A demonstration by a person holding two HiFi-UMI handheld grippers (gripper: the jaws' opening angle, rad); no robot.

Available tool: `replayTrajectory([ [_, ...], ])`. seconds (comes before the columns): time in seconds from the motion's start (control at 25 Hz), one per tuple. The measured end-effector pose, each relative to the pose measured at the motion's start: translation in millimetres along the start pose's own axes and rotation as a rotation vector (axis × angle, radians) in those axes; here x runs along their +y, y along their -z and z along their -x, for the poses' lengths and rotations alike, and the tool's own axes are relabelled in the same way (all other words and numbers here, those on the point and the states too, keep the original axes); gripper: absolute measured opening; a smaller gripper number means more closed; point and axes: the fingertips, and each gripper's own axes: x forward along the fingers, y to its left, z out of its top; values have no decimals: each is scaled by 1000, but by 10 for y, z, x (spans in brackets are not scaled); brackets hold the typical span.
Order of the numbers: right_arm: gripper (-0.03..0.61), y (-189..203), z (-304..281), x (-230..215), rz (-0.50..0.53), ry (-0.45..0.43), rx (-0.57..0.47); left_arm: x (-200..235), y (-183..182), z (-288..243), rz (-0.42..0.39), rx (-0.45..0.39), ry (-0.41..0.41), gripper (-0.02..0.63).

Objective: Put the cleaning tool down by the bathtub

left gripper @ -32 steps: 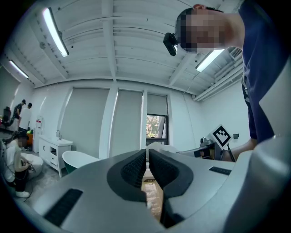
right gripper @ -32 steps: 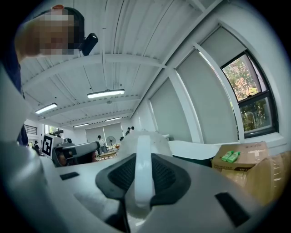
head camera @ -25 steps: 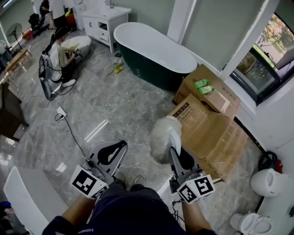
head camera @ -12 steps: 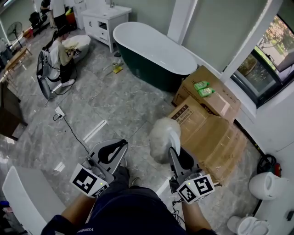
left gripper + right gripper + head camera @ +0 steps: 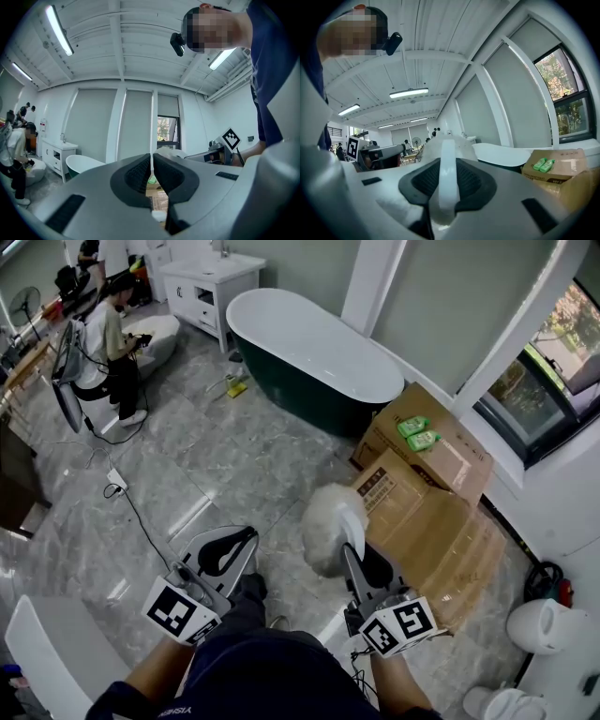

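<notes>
- Grip first: right gripper is pinching the white handle of the cleaning tool, with the fluffy head poking out past the jaw tips toward 12 o'clock, so the tool is up in the air, not on the floor yet
- left gripper has its jaws pressed together on nothing, so I'd hold it out at 9 o'clock where it can't bump anything
- bathtub sits at 12 o'clock in the head view, well apart from the tool, so my read is this is the carry-over part and the put-down hasn't started
- cardboard boxes crowd the 2 o'clock side right up to the bathtub's near end, so I'd come in over the bare floor at 11 to 12 o'clock instead of squeezing past them
- cable lies on the floor at 10 o'clock, worth stepping wide of
- for the drop: get low beside the bathtub's dark side, let the fluffy head touch down first, lay the handle flat, and only then spread the jaws, since letting go from height would probably make it bounce or roll
- handle looks like smooth plastic, so I wouldn't ease the pinch on the way or it could slide through the pads
</notes>
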Motion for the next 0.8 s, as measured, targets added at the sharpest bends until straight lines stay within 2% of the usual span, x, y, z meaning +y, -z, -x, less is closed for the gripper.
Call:
replayTrajectory([
  [0.8, 92, -213, -2090, -450, -35, 50, 49, 2033, 106, -885, 45, 57, 36, 41],
])
